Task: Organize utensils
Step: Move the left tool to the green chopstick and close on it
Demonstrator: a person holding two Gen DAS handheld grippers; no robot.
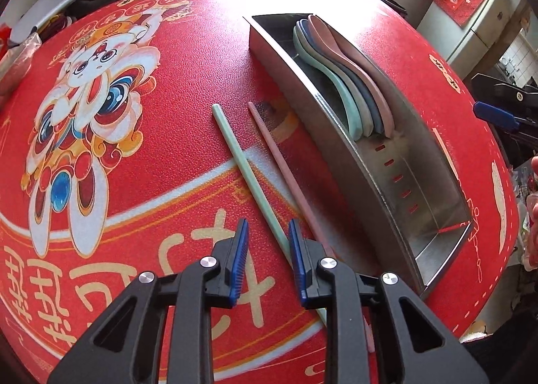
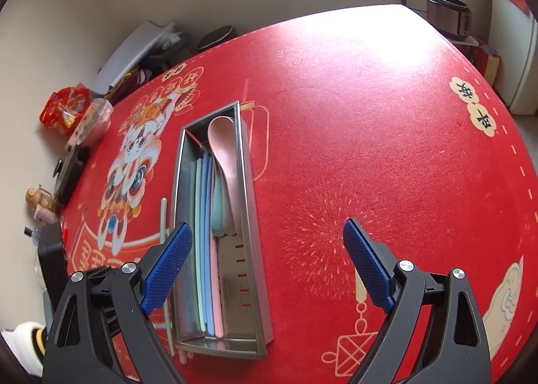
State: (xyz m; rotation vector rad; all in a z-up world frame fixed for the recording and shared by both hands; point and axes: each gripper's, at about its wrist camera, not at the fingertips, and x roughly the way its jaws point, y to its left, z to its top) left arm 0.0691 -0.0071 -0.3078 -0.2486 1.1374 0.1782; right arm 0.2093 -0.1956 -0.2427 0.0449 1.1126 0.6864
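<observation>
A steel utensil tray point(image 1: 339, 135) lies on the red printed tablecloth point(image 1: 141, 182). It holds several stacked spoons point(image 1: 339, 71), pink on top, and, in the right wrist view, several chopsticks point(image 2: 206, 249) beside the pink spoon point(image 2: 225, 151). A green chopstick point(image 1: 245, 172) and a pink chopstick point(image 1: 285, 175) lie on the cloth left of the tray. My left gripper point(image 1: 268, 236) is open, low over the near ends of these two chopsticks. My right gripper point(image 2: 267, 252) is wide open and empty above the tray's point(image 2: 248, 215) near end.
Snack bags and a plastic cup point(image 2: 90, 121) sit at the table's far left edge, with small items point(image 2: 40, 202) along that side. A rice cooker point(image 2: 449, 15) and a fridge point(image 1: 470, 24) stand beyond the table. The right gripper's blue pad point(image 1: 494, 114) shows at the left view's right edge.
</observation>
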